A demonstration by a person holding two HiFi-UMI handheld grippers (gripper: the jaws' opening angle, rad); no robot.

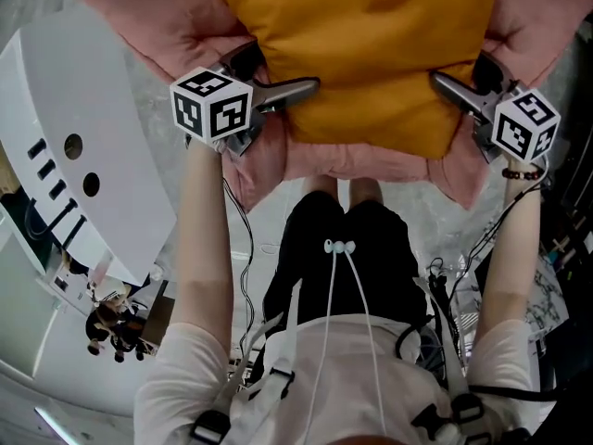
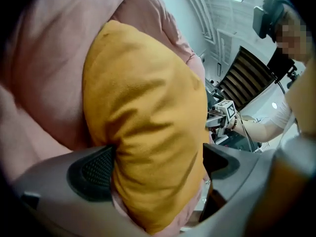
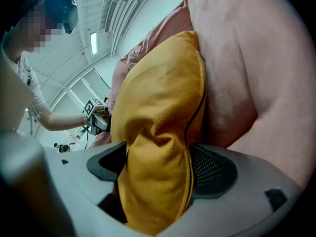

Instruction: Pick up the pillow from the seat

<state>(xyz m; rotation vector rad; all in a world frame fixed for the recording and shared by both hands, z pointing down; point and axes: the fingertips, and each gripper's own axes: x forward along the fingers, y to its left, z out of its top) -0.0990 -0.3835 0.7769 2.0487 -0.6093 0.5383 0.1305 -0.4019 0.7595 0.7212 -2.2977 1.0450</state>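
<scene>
While the left hand-held gripper and right hand-held gripper gape astride the pillow, both should clamp evenly before lifting.

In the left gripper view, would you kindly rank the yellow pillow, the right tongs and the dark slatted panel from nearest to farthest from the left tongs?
1. Yellow pillow: between the left tongs.
2. Right tongs: across the pillow, right.
3. Dark slatted panel: behind them, upper right.
</scene>
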